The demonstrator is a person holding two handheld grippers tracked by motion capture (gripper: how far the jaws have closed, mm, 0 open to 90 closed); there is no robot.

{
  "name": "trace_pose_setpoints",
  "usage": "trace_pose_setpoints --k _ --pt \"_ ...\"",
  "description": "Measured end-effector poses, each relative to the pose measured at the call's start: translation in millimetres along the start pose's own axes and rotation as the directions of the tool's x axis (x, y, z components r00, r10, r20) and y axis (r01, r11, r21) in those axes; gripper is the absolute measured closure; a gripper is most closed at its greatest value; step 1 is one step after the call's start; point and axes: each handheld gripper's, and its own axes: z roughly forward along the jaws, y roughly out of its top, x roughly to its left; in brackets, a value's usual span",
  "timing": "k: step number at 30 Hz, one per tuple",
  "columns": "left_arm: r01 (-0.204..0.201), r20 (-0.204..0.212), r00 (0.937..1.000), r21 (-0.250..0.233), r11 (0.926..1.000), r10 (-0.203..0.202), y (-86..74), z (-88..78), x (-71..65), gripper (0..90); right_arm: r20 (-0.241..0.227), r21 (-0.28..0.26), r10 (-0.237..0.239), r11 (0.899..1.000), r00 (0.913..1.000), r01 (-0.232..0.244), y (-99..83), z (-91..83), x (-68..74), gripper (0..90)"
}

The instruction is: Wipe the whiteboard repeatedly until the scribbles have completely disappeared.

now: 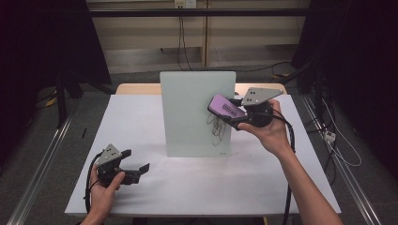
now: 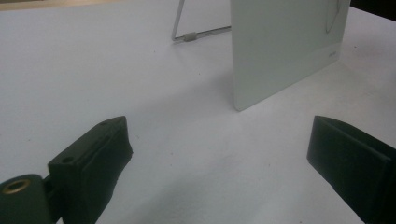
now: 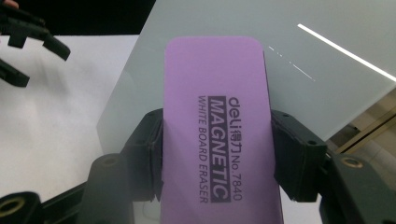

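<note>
Pressure is your risk: your right gripper point(image 1: 233, 116) clamps the purple whiteboard eraser point(image 1: 225, 107) at the upright glass board point(image 1: 197, 112) mid-frame, seemingly touching, and hard wiping could topple it while your left gripper point(image 1: 133, 165) idles wide, lower left.

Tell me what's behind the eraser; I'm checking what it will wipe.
Behind the purple eraser stands the whiteboard; black scribbles show just below it. Anything the eraser covers is hidden.

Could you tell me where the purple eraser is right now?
The purple eraser is clamped in the right gripper, held against the upright whiteboard near its right edge.
</note>
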Motion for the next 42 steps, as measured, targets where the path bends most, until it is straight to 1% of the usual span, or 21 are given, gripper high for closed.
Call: trace_pose_setpoints --k 2,3,4,6,8,10,12,14,17,19,20,21,24,27,34,42 --pt "-0.002 -0.003 1.0 0.0 1.0 0.002 0.0 -0.1 -0.3 6.0 0.016 -0.014 0.002 1.0 0.9999 -0.002 4.9 -0.4 -5.0 41.2" --pt "-0.006 -0.006 1.0 0.002 1.0 0.006 0.1 -0.2 -0.3 6.0 0.016 -0.014 0.002 1.0 0.9999 -0.002 4.9 -0.4 -5.0 41.2" --pt "-0.006 -0.005 1.0 0.001 1.0 0.006 0.1 -0.2 -0.2 6.0 0.033 -0.012 -0.005 1.0 0.9994 0.005 6.7 -0.1 -6.9 41.2" --pt "-0.004 -0.004 1.0 0.002 1.0 0.004 -0.1 -0.5 0.0 6.0 0.039 -0.008 -0.011 1.0 0.9992 0.011 7.5 -0.3 -7.5 41.2" --pt "-0.004 -0.006 1.0 0.002 1.0 0.004 -0.3 -0.7 0.2 6.0 0.04 -0.034 0.004 0.999 0.9992 -0.002 8.8 -2.2 -10.5 41.2" --pt "0.0 -0.006 1.0 0.005 1.0 0.0 -0.6 -0.4 0.3 6.0 0.05 -0.035 0.008 0.999 0.9987 -0.007 9.7 -2.9 -13.8 41.2" --pt "-0.003 -0.004 1.0 0.004 1.0 0.003 -0.4 -0.3 0.2 6.0 0.05 -0.041 0.01 0.999 0.9987 -0.008 10.5 -2.6 -16.3 41.2" --pt "-0.005 -0.004 1.0 0.003 1.0 0.005 -0.3 -0.4 -0.3 6.0 0.054 -0.042 0.005 0.999 0.9985 -0.002 12.3 -2.1 -17.0 41.2" --pt "-0.005 -0.004 1.0 0.005 1.0 0.005 -0.3 -0.1 -0.4 6.0 0.071 -0.044 -0.014 0.999 0.9974 0.017 16.9 -2.6 -17.1 41.2" --pt "-0.006 -0.003 1.0 0.005 1.0 0.006 -0.4 -0.1 -0.5 6.0 0.081 -0.066 -0.012 0.998 0.9966 0.017 19.8 -4.2 -18.3 41.2" --pt "-0.007 -0.003 1.0 0.005 1.0 0.007 -0.4 -0.1 -0.5 6.0 0.093 -0.067 -0.017 0.997 0.9956 0.024 21.2 -4.2 -18.9 41.3" --pt "-0.007 -0.002 1.0 0.005 1.0 0.007 -0.4 -0.2 -0.6 6.0 0.103 -0.055 -0.028 0.998 0.9943 0.034 21.4 -3.0 -18.9 41.2" --pt "-0.006 -0.001 1.0 0.004 1.0 0.006 -0.5 -1.1 -0.5 6.0 0.092 -0.031 -0.05 0.998 0.9945 0.053 19.3 2.9 -15.4 41.3" --pt "-0.002 -0.003 1.0 0.002 1.0 0.002 -0.8 -1.6 -0.3 6.0 0.102 -0.02 -0.071 0.997 0.9922 0.073 18.0 6.5 -11.3 41.4" --pt "-0.004 -0.005 1.0 0.001 1.0 0.004 -0.6 -2.4 -0.8 6.0 0.094 0.007 -0.096 0.995 0.9909 0.095 15.7 11.2 -5.9 41.5" --pt "-0.005 -0.006 1.0 0.001 1.0 0.005 -0.7 -2.4 -0.9 6.0 0.082 0.027 -0.106 0.994 0.991 0.104 10.2 15.0 -0.6 41.6"
